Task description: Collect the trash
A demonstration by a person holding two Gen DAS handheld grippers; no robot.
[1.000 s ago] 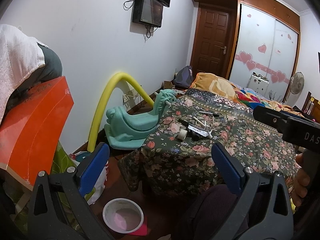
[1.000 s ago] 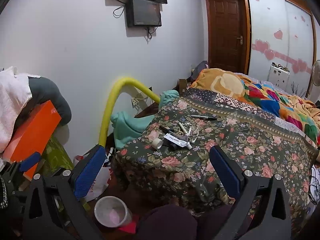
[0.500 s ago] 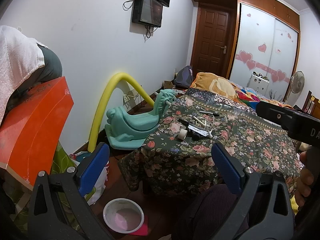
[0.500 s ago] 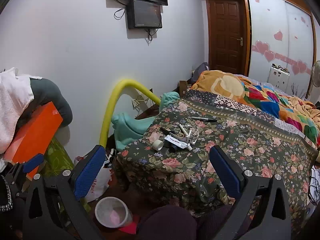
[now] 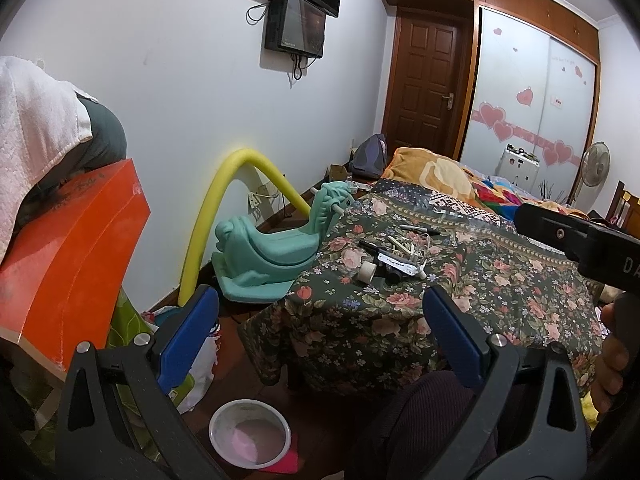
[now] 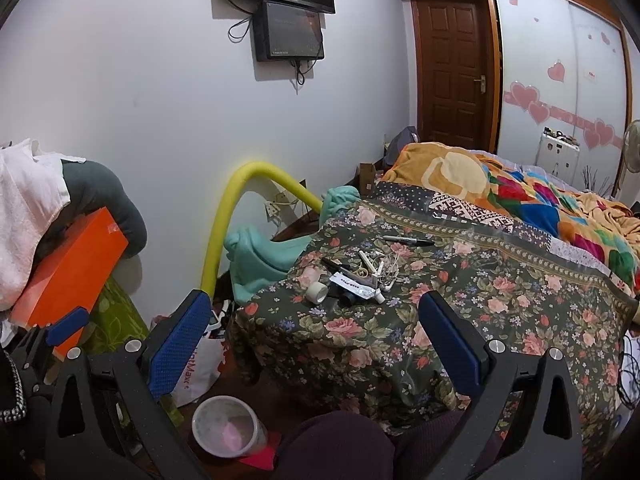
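1. Hovering over the near corner of the bed, the left gripper (image 5: pixel 320 328) and the right gripper (image 6: pixel 316 328) both hang with blue pads spread wide and nothing between them; no piece of trash has been picked up yet, so I judge this the approach step.
2. Trash, as far as I can tell, is the small clutter pile (image 6: pixel 354 276) on the floral bedspread (image 6: pixel 500 300), near its left corner: a tape roll (image 6: pixel 317 292), a flattened tube (image 6: pixel 356 286), a tangle of white cord and sticks, with a black marker (image 6: pixel 408 241) lying apart on the far side (which of these truly counts as rubbish I cannot say).
3. A white bin (image 5: pixel 250 433) with a pink liner stands on the floor, near and below the bed corner, open side up; it looks the likely place for drops.
4. Next move calls for one claw to travel forward and down onto a single item, the tape roll being nearest the edge and easiest to straddle.
5. Room above the bedspread is open; the left side is tight, with the orange box (image 5: pixel 68 256), the yellow foam tube (image 5: pixel 224 216) and the teal rocking toy (image 5: pixel 272 252) beside the bed; the person's knee sits just under both grippers.
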